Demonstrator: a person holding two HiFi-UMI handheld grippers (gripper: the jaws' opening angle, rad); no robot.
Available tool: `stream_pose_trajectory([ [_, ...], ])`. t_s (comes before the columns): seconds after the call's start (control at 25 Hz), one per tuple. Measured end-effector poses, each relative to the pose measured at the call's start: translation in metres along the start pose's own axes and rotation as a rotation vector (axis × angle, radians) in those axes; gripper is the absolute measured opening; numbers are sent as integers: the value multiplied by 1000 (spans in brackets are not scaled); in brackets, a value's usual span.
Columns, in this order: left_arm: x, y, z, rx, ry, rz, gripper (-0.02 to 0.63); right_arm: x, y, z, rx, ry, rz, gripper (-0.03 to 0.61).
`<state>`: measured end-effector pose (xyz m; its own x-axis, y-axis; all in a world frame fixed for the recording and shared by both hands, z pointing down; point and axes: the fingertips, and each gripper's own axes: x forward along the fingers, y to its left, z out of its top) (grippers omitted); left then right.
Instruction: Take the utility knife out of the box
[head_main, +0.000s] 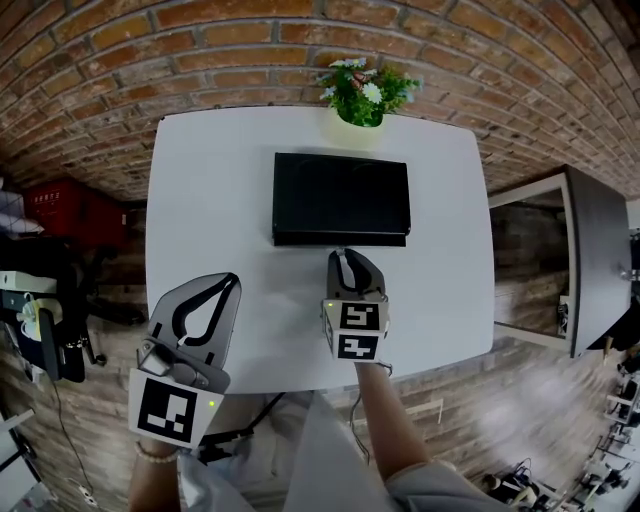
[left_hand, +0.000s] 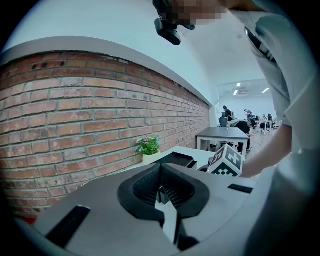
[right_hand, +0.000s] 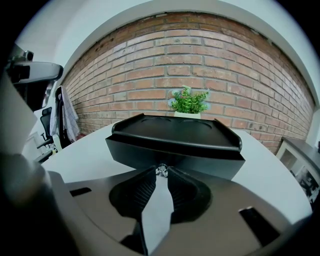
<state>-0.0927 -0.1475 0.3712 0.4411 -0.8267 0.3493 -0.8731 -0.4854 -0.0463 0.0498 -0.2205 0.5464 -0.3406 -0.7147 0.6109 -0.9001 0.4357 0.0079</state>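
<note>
Zero knife showing yet, guessing it's inside the closed box (head_main: 340, 198) mid-table. My right gripper (right_hand: 161, 172) is pinched on its near-side knob (right_hand: 161, 170); left gripper (left_hand: 161, 170) closed, empty, near-left. Opening's next.

Brick wall (head_main: 250, 40) running behind white table (head_main: 220, 200); potted plant (head_main: 365, 95) sitting at far edge; ceiling lights (left_hand: 239, 85) glowing beyond.

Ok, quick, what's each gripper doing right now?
Left gripper: closed, nothing in it.
Right gripper: closed on the small silver knob at the front of the black box.
</note>
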Motion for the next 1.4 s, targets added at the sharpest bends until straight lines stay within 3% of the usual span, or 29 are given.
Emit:
stream_pose_trajectory([
  [0.44,5,-17,4,21,-20,-71,18,-29,10,-22,13,17,10,92],
  [0.88,4,-38,8,120,-38,-154,18,-57,17,-45,40,38,-4,92],
  [1.04,3,-41,7,67,-37,-149,18,-66,18,-53,50,48,-15,92],
  [1.4,4,-41,4,65,-35,-154,18,-77,20,-66,82,52,-33,92],
])
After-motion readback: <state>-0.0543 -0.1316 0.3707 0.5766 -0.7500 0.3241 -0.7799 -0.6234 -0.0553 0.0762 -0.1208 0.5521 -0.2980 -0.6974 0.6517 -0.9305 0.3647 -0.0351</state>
